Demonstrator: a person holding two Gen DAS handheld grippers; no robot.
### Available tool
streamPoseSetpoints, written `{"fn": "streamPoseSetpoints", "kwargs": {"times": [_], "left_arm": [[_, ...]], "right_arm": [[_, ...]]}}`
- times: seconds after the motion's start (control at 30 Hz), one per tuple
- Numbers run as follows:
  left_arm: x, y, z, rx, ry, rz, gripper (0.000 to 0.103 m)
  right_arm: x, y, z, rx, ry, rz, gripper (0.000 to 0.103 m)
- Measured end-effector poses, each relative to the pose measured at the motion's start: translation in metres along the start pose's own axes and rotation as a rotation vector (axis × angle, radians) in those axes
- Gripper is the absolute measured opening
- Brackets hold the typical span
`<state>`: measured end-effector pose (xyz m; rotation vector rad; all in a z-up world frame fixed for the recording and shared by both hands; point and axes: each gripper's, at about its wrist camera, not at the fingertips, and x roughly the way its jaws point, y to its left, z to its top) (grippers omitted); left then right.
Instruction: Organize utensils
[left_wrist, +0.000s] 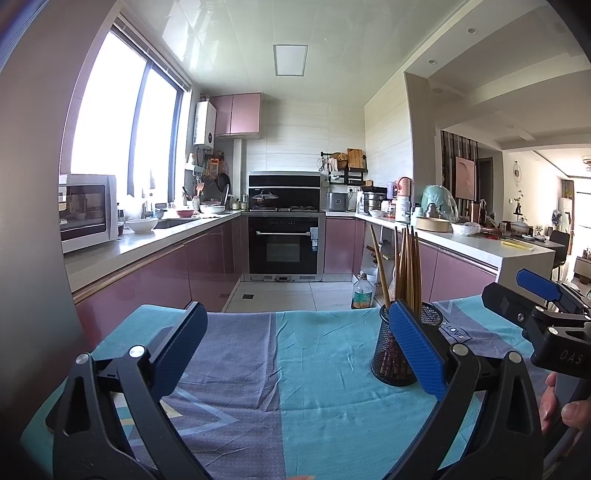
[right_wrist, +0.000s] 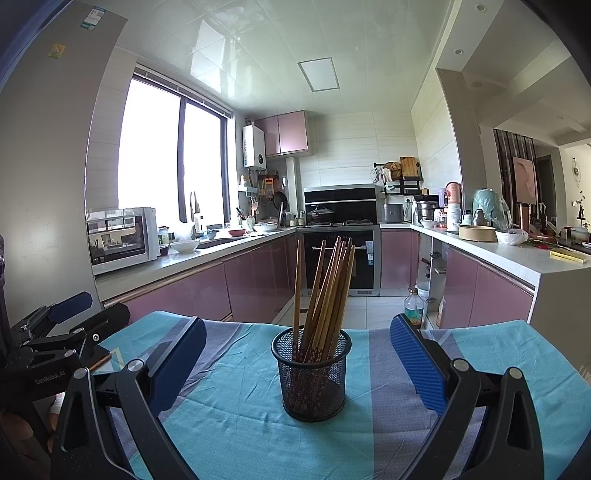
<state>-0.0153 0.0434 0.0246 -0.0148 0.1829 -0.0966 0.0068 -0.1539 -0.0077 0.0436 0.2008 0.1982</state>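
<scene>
While both tools hover low over the table, the right gripper (right_wrist: 297, 363) has its blue-padded fingers (right_wrist: 415, 363) spread wide with nothing between the pads, and the left gripper (left_wrist: 295, 345) is spread just as wide and equally empty. Under them lies a wrinkled turquoise and grey-purple striped cloth (right_wrist: 236, 417) that covers the table. In the right wrist view, a black wire-mesh cylindrical holder (right_wrist: 312, 376) stands upright on that cloth, centred ahead of the right gripper's open fingers but touched by neither. A bundle of long brown wooden chopsticks with patterned dark-red ends (right_wrist: 325, 295) stands in the holder, the sticks leaning at slightly different angles and one standing apart to the left. In the left wrist view the holder (left_wrist: 397, 347) is partly hidden behind the right-hand blue pad, so I cannot tell whether they touch. Beyond the table edge, a clear plastic bottle (right_wrist: 413, 306) sits on the pale tiled floor beside pink glossy cabinets (right_wrist: 192, 291). Farthest back, a black built-in oven (left_wrist: 283, 242) fills the end wall.
</scene>
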Motion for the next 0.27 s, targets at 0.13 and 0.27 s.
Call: {"fn": "streamPoseSetpoints", "kwargs": {"times": [0.13,0.27], "left_arm": [[0.008,0.0,-0.002,-0.008,0.032,-0.003,0.097],[0.02,0.008,-0.007,-0.029,0.076,0.002,0.097]], "right_arm": [[0.003,-0.004,-0.003,0.004,0.016,-0.006,0.097],[0.009,-0.017,-0.009,0.01,0.056,-0.03,0.097]]}}
